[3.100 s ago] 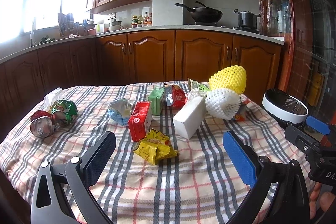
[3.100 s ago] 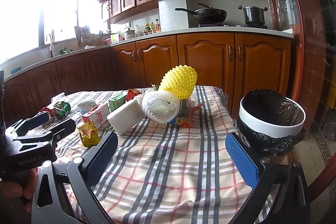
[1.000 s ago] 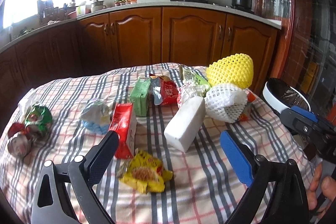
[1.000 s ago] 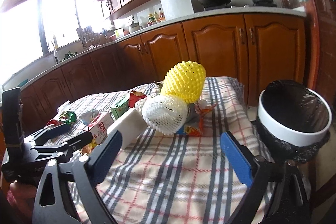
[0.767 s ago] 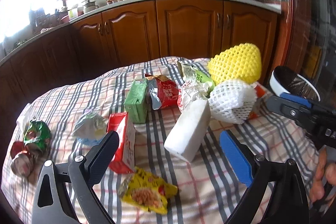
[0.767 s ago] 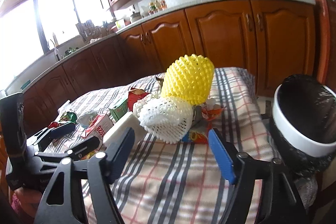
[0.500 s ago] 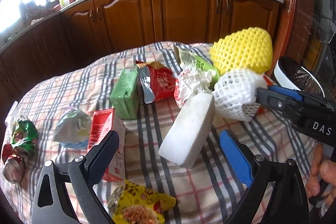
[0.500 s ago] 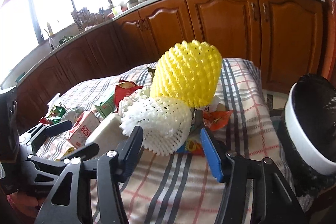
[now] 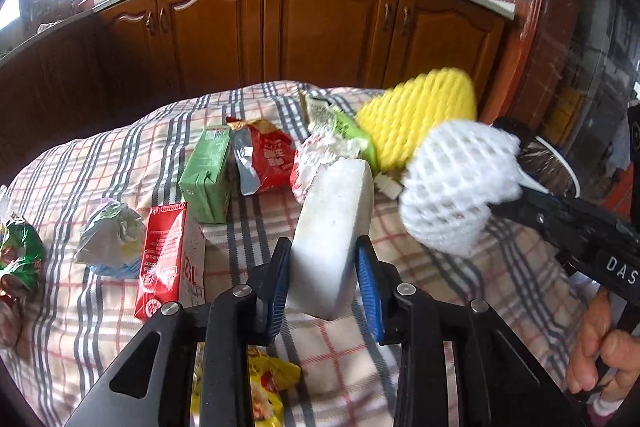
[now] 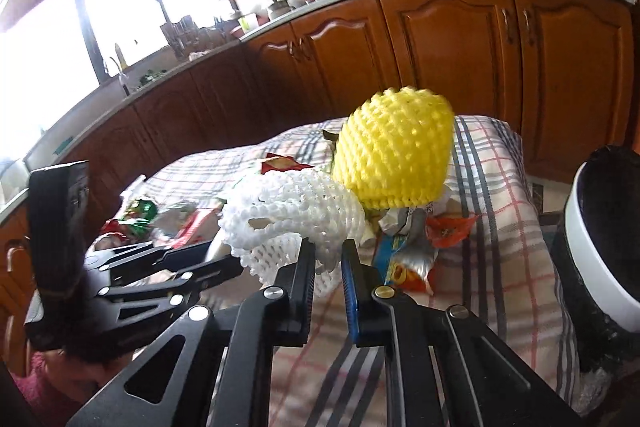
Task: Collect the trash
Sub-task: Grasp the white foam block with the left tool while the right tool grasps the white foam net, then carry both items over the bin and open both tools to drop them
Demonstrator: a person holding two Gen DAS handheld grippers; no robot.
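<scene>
Left gripper [image 9: 324,269]: jaws just closed, pads now pressing both sides of the white foam block [image 9: 334,231], which stands on edge on the checked tablecloth [image 9: 440,291] among the litter. Right gripper [image 10: 328,263]: jaws just closed too, pinching the lower edge of the white foam net [image 10: 296,211], which is lifted slightly, with the yellow foam net [image 10: 396,155] just behind it. Beyond, a red carton [image 9: 162,259] and green carton [image 9: 208,175] lie left of the block; the black-lined bin [image 10: 612,227] stands off the table's right side.
</scene>
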